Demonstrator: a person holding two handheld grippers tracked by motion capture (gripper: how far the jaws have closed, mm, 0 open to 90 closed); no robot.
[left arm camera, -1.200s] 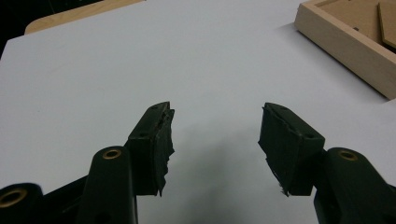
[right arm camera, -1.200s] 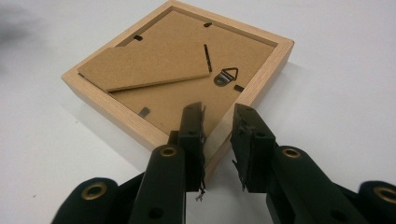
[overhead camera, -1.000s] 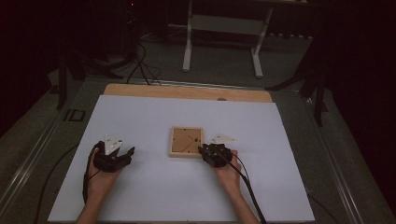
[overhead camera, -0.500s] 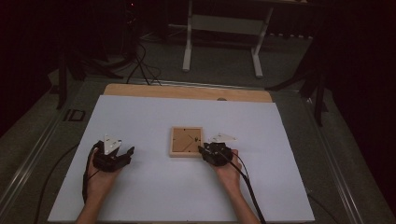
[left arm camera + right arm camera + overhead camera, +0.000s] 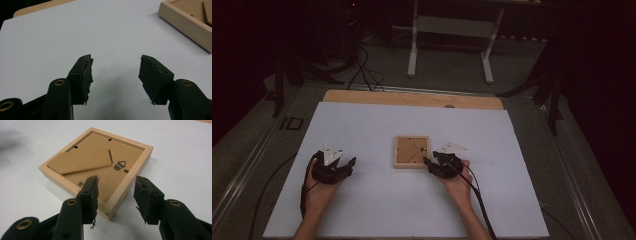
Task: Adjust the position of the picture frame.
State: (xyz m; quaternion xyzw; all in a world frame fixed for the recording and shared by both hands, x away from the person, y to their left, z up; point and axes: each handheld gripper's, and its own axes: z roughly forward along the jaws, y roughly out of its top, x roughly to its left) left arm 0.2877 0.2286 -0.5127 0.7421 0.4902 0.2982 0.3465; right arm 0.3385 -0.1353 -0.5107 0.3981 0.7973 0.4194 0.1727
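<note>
Right gripper (image 5: 116, 195), jaws just opening, straddles the frame (image 5: 100, 167) corner, hiding it; left gripper (image 5: 115, 75) gapes empty.

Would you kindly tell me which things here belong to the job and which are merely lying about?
In the job:
- wooden picture frame, lying face down
- right tool, open at its corner

Lying about:
- left tool, open over the bare white table
- metal stand behind

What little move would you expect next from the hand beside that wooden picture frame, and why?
Probably the right gripper eases back from the picture frame. Its jaws have just been opening and now straddle the frame's near corner without pressing on it, and the frame lies flat, face down, on the white table.
</note>
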